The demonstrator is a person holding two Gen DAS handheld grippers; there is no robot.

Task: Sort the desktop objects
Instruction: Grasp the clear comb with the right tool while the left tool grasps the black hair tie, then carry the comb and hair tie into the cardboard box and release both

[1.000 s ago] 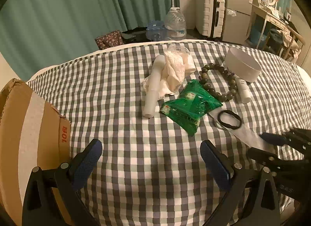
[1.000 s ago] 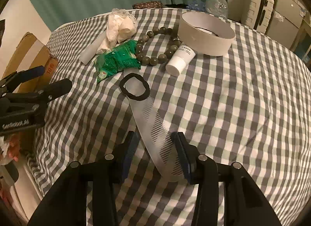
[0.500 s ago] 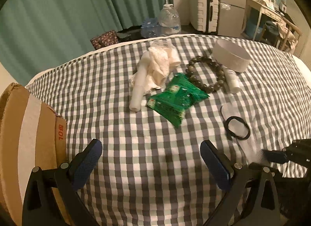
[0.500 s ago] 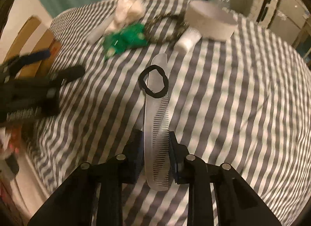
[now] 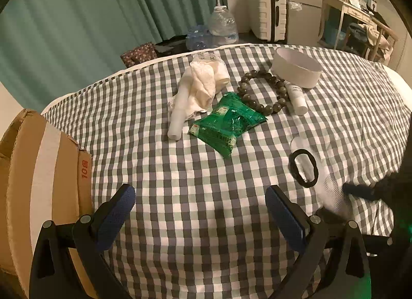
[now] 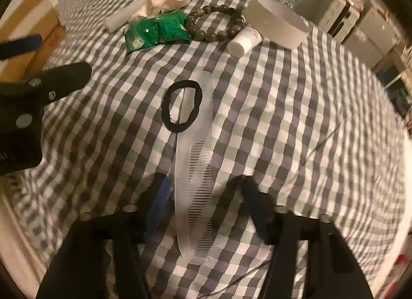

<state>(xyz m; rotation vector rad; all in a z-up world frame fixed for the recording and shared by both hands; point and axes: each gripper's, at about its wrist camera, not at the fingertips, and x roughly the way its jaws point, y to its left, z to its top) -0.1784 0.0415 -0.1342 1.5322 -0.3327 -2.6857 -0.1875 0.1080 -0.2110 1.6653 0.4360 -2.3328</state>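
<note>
A translucent white comb (image 6: 195,190) lies on the checked cloth with a black hair tie (image 6: 181,105) across its handle. My right gripper (image 6: 202,183) straddles the toothed end; its jaws are opening, and the pads stand off the comb. My left gripper (image 5: 200,206) hangs open over bare cloth, nothing between its fingers. Farther back lie a green packet (image 5: 229,124), a bead bracelet (image 5: 265,90), a small white bottle (image 5: 297,98), a white round box (image 5: 296,67), a crumpled white cloth (image 5: 203,82) and a white tube (image 5: 177,118).
A cardboard box (image 5: 38,170) stands at the table's left edge beside my left gripper. Teal curtains, a water jug (image 5: 222,26), a suitcase (image 5: 267,10) and a dressing table (image 5: 355,15) are beyond the table. The table edge runs close below both grippers.
The right gripper closed on the comb, drew it and the hair tie nearer and away from the green packet, then spread its jaws again. The left gripper stayed open.
</note>
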